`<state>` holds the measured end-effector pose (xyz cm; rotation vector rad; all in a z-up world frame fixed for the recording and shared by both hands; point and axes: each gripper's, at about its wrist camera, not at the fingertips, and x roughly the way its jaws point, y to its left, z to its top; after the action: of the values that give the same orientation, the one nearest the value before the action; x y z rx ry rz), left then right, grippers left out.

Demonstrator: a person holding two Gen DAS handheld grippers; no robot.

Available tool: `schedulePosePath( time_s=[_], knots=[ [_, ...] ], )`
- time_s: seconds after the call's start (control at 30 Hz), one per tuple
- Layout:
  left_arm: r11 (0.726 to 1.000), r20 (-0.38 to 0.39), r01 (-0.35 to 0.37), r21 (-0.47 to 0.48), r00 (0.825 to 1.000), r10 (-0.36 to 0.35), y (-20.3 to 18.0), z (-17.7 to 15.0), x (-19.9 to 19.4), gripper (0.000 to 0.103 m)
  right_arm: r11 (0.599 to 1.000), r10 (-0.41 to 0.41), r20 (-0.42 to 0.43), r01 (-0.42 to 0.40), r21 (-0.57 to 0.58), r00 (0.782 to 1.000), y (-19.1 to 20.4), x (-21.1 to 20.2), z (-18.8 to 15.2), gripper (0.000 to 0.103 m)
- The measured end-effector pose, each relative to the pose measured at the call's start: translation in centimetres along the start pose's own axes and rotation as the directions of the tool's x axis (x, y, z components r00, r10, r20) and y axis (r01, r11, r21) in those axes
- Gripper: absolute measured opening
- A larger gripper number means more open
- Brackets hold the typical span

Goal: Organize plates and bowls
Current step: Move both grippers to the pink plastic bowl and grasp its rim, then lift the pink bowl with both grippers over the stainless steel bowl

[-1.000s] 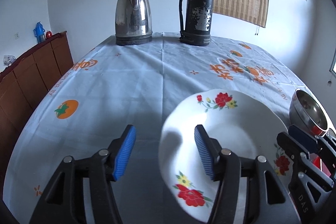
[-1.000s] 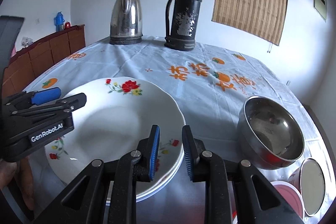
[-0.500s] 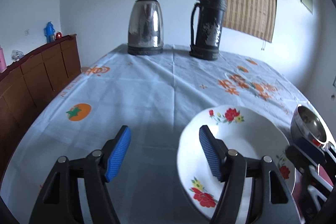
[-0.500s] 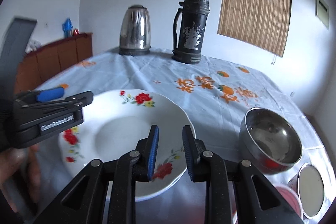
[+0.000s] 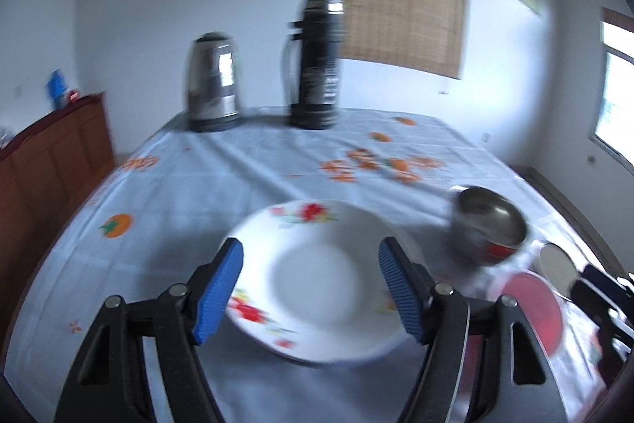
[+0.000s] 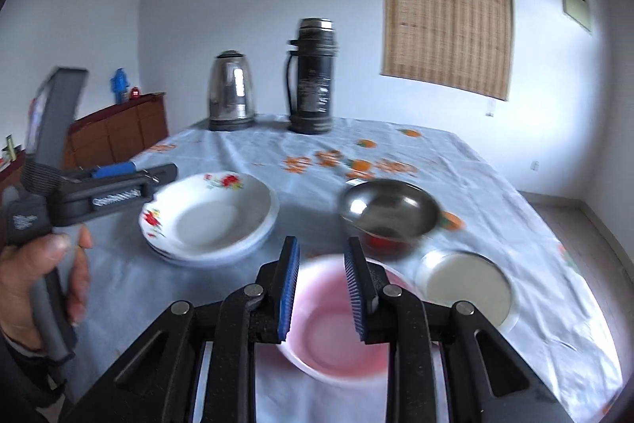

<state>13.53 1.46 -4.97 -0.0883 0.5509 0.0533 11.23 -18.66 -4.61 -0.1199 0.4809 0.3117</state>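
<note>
A stack of white flowered plates [image 5: 317, 276] [image 6: 210, 221] lies on the blue tablecloth. To its right stand a steel bowl [image 5: 487, 221] [image 6: 390, 209], a pink bowl [image 5: 531, 308] [image 6: 337, 324] and a round white-lidded container [image 6: 463, 284]. My left gripper [image 5: 311, 256] [image 6: 158, 174] hovers on the near side of the plates. Its jaws are opening, with nothing between the pads. My right gripper [image 6: 321, 256] hangs over the pink bowl, its jaws nearly shut with a narrow gap and nothing in them. Only its side shows at the right edge of the left wrist view [image 5: 602, 288].
A steel kettle [image 6: 232, 90] and a dark thermos flask [image 6: 313, 74] stand at the far end of the table. A brown cabinet [image 6: 119, 129] lines the left wall. A hand [image 6: 51, 264] holds the left gripper's handle. The table's right edge drops to the floor.
Both grippers have pulled back and up from the plates. The right one has swung right, from the plate rim to above the pink bowl. The left jaws have spread wider.
</note>
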Motion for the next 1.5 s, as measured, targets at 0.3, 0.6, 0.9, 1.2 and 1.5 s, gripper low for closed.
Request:
schedulePosePath(
  time_s=[0.3, 0.6, 0.9, 1.2, 1.5],
  knots=[
    [0.974, -0.115, 0.196, 0.113, 0.976, -0.183, -7.9, -1.8, 0.1, 0.072, 0.995, -0.072, -0.068, 0.076, 0.060, 0.995, -4.5, -0.4, -2.3, 0.025],
    [0.960, -0.202, 0.246, 0.135, 0.955, -0.216, -10.9, -3.2, 1.2, 0.072, 0.993, -0.034, -0.127, 0.048, 0.107, 0.991, -6.3, 0.5, -4.4, 0.026],
    [0.953, -0.258, 0.271, 0.133, 0.938, -0.231, -12.2, -4.2, 2.3, 0.067, 0.990, 0.000, -0.142, 0.020, 0.136, 0.990, -7.0, 1.2, -5.1, 0.026],
    [0.945, -0.320, 0.309, 0.108, 0.911, -0.261, -12.8, -4.8, 3.4, 0.021, 0.992, 0.019, -0.133, -0.002, 0.124, 0.991, -6.6, 1.7, -5.3, 0.020],
    [0.946, -0.298, 0.304, 0.108, 0.918, -0.261, -12.8, -4.1, 2.8, 0.017, 0.991, 0.016, -0.107, -0.002, 0.132, 0.994, -6.8, 1.4, -4.9, 0.017]
  ],
)
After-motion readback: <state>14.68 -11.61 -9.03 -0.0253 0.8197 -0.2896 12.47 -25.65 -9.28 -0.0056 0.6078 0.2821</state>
